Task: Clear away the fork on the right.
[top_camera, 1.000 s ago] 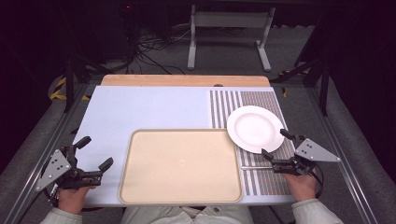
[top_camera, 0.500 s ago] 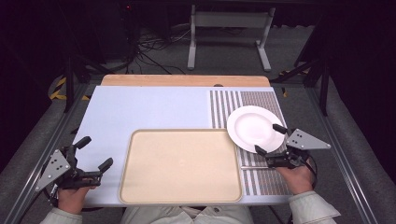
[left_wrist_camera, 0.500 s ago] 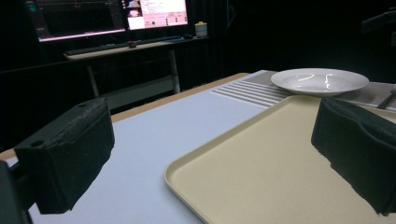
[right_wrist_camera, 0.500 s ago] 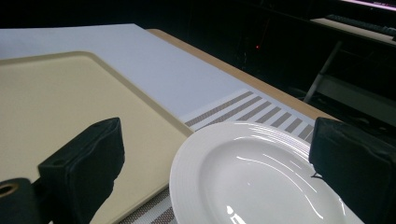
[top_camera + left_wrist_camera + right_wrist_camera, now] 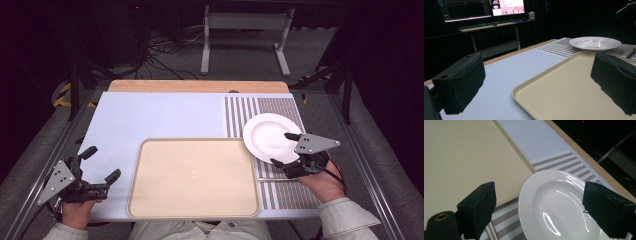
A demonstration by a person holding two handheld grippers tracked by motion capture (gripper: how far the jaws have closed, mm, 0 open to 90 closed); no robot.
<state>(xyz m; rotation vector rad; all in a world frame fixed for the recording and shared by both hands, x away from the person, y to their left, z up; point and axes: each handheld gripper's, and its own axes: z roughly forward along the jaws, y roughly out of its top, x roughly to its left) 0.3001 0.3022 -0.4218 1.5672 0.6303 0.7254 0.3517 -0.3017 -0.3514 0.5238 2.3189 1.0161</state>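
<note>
A white plate (image 5: 271, 136) lies on the striped mat at the right of the table, just beside the beige tray (image 5: 192, 177). My right gripper (image 5: 283, 149) hovers open at the plate's near right rim, one jaw over the rim and one just off it. Along its jaws, the right gripper view looks down onto the plate (image 5: 559, 206), with the tray (image 5: 461, 157) at left. My left gripper (image 5: 101, 163) is open near the table's front left corner, left of the tray. The left gripper view looks across the tray (image 5: 574, 87) to the plate (image 5: 595, 43).
A striped grey mat (image 5: 272, 150) covers the table's right side, and a pale blue surface (image 5: 160, 117) covers the rest. A wooden strip (image 5: 197, 86) runs along the far edge. A monitor and desk (image 5: 486, 15) stand beyond the table.
My right gripper has moved left and forward from beside the mat's right edge to the plate's near rim. The left gripper has stayed put.
</note>
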